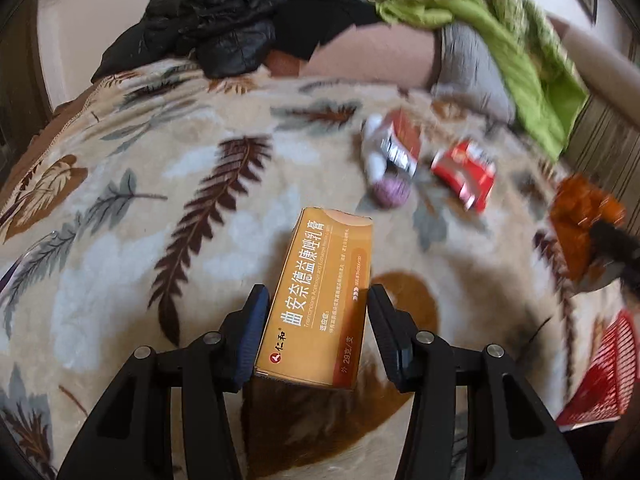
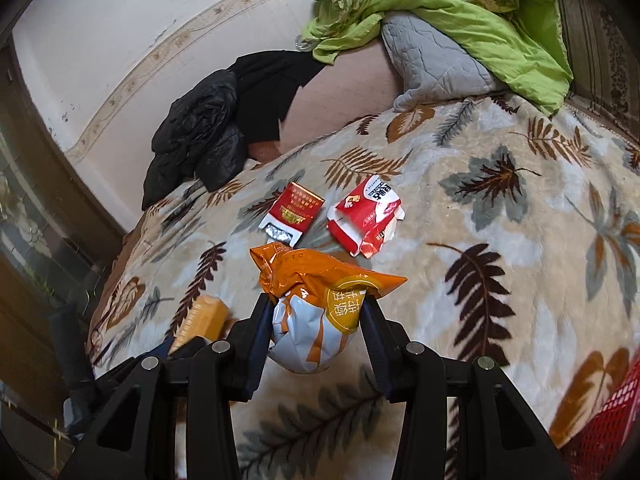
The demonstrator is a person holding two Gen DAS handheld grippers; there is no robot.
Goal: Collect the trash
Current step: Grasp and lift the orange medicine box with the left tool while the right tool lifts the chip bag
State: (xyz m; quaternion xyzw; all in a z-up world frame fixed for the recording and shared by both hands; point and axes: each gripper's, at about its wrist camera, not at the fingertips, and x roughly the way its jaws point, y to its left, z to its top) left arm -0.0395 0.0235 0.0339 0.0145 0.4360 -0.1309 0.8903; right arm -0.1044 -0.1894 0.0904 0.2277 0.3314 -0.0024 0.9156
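My left gripper (image 1: pixel 316 300) is shut on an orange medicine box (image 1: pixel 320 296) and holds it above the leaf-patterned blanket (image 1: pixel 160 208). My right gripper (image 2: pixel 314 308) is shut on an orange and white snack bag (image 2: pixel 316 300). A red cigarette pack (image 2: pixel 290 214) and a torn red and white wrapper (image 2: pixel 366 216) lie on the blanket beyond the bag. In the left wrist view they appear blurred, the pack (image 1: pixel 394 146) and the wrapper (image 1: pixel 466 174), with a purple object (image 1: pixel 390 192) beside them. The orange box also shows at lower left of the right wrist view (image 2: pixel 202 320).
A red mesh basket (image 1: pixel 600 376) sits at the right edge, also in the right wrist view (image 2: pixel 604 428). A black jacket (image 2: pixel 200 136), a grey pillow (image 2: pixel 436 60) and a green quilt (image 2: pixel 460 12) lie at the head of the bed by the wall.
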